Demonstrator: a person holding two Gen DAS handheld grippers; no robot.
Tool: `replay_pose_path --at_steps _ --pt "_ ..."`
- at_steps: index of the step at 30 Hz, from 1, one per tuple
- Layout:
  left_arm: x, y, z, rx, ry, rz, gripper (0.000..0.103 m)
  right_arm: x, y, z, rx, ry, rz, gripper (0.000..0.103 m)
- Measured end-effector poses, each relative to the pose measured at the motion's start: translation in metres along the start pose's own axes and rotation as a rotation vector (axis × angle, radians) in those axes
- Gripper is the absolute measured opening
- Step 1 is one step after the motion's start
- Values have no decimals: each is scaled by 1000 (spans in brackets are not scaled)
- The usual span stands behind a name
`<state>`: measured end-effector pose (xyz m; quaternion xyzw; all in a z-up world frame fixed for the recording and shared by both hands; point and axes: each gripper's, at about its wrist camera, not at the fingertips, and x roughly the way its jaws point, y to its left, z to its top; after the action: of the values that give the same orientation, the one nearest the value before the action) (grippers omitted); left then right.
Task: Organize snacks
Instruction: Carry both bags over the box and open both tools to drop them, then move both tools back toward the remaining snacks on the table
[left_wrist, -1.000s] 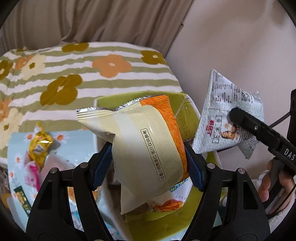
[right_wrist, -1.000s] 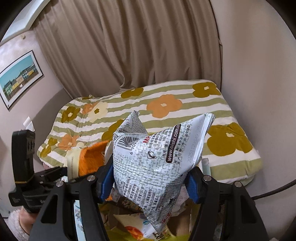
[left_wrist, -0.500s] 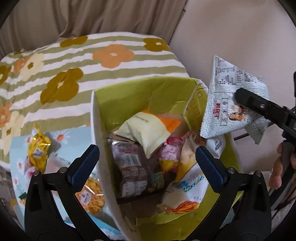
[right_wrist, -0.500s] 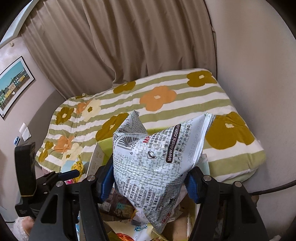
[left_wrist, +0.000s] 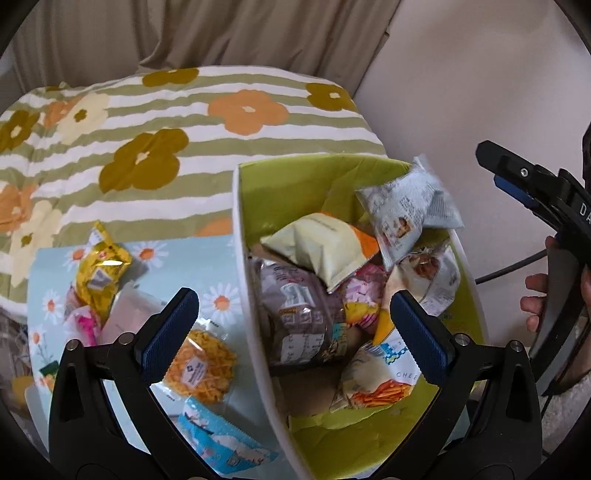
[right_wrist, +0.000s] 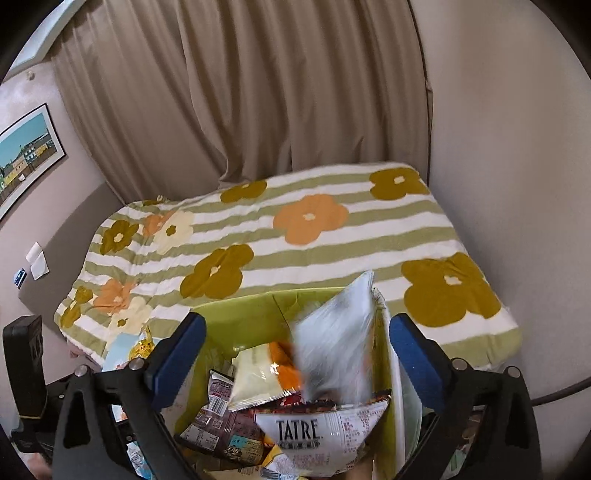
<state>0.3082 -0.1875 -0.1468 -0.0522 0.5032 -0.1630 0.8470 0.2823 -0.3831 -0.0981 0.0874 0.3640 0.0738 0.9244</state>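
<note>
A green box with a white rim (left_wrist: 240, 236) holds several snack bags. My left gripper (left_wrist: 295, 317) hovers above the box's near side, open and with nothing between its pads. A cream and orange bag (left_wrist: 321, 247) lies on top of the pile. My right gripper (right_wrist: 295, 354) has its jaws opening. A grey newsprint-pattern bag (right_wrist: 336, 347) is blurred between the jaws, free of the pads, and dropping into the box. In the left wrist view that bag (left_wrist: 402, 214) lies at the box's far right corner.
Left of the box, a pale blue daisy mat (left_wrist: 177, 258) carries a yellow foil bag (left_wrist: 99, 269), an orange cracker pack (left_wrist: 201, 365) and a blue pack (left_wrist: 221, 439). A striped flower blanket (left_wrist: 184, 129) lies behind. A person's hand (left_wrist: 535, 306) is at the right.
My left gripper opened and the cream and orange bag fell into the box. My right gripper then opened and let go of the grey bag, which drops into the box.
</note>
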Motion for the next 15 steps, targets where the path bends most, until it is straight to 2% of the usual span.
replay_pose_path --at_steps 3,8,15 --pt "-7 -1 -5 4 -13 -1 103 -9 -1 -6 8 -10 19 99" --pt "-19 -3 -13 4 -29 7 103 -22 0 -17 16 24 41 99" --pt "-56 -4 -24 -10 -94 30 103 -50 15 -22 -44 27 70 99"
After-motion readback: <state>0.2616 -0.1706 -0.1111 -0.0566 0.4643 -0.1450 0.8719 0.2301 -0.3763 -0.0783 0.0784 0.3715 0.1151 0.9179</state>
